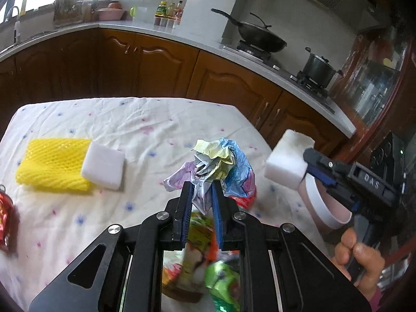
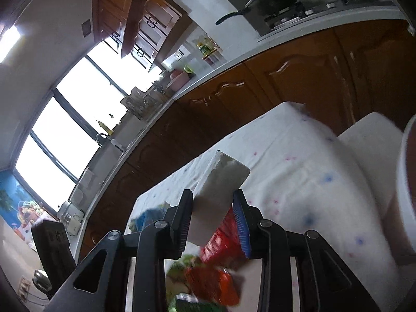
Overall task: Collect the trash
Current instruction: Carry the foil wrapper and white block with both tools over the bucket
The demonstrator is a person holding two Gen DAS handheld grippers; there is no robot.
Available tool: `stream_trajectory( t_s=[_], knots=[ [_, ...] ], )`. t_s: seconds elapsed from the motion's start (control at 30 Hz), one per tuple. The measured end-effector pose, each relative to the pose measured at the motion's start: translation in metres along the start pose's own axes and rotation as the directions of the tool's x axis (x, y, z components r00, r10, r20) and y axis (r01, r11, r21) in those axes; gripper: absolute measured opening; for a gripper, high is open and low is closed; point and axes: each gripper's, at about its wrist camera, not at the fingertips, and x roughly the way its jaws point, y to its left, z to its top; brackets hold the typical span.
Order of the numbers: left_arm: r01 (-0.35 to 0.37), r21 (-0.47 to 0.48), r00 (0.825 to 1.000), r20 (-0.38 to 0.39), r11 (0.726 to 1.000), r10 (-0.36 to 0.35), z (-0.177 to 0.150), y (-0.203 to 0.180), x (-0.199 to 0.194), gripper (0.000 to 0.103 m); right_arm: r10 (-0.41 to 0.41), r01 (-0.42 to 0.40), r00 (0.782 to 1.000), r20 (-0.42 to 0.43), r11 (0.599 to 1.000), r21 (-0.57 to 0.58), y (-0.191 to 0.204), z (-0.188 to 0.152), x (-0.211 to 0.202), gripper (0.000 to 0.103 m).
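My left gripper [image 1: 202, 188] is shut on a crumpled multicoloured plastic bag [image 1: 218, 163] and holds it above the white tablecloth [image 1: 145, 124]. My right gripper [image 2: 213, 200] is shut on a white foam block [image 2: 219, 184], which also shows at the right of the left wrist view [image 1: 287, 160], lifted off the table. Below both grippers lie colourful snack wrappers, green and red [image 1: 205, 236] [image 2: 215, 247]. A second white foam block [image 1: 103, 165] rests against a yellow foam net [image 1: 53, 165] on the left of the table.
A red packet [image 1: 6, 223] lies at the table's left edge. A white round container rim [image 1: 322, 202] [image 2: 405, 182] stands by the right gripper. Wooden kitchen cabinets [image 1: 156, 62], a counter with a wok [image 1: 260, 36] and a pot [image 1: 318, 67] lie beyond.
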Motion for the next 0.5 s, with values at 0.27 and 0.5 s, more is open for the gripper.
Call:
stream_trajectory(
  t_s=[0.27, 0.5],
  knots=[
    [0.047, 0.015, 0.999, -0.014, 0.999, -0.047, -0.019, -0.031, -0.009, 0.013, -0.069, 0.072, 0.997, 0.046, 0.995, -0.069, -0.003, -0.021, -0.047, 0.033],
    [0.082, 0.062, 0.996, -0.037, 0.995, -0.080, -0.031, -0.061, -0.010, 0.013, -0.138, 0.147, 0.986, 0.092, 0.983, -0.106, -0.012, -0.037, -0.080, 0.033]
  ],
)
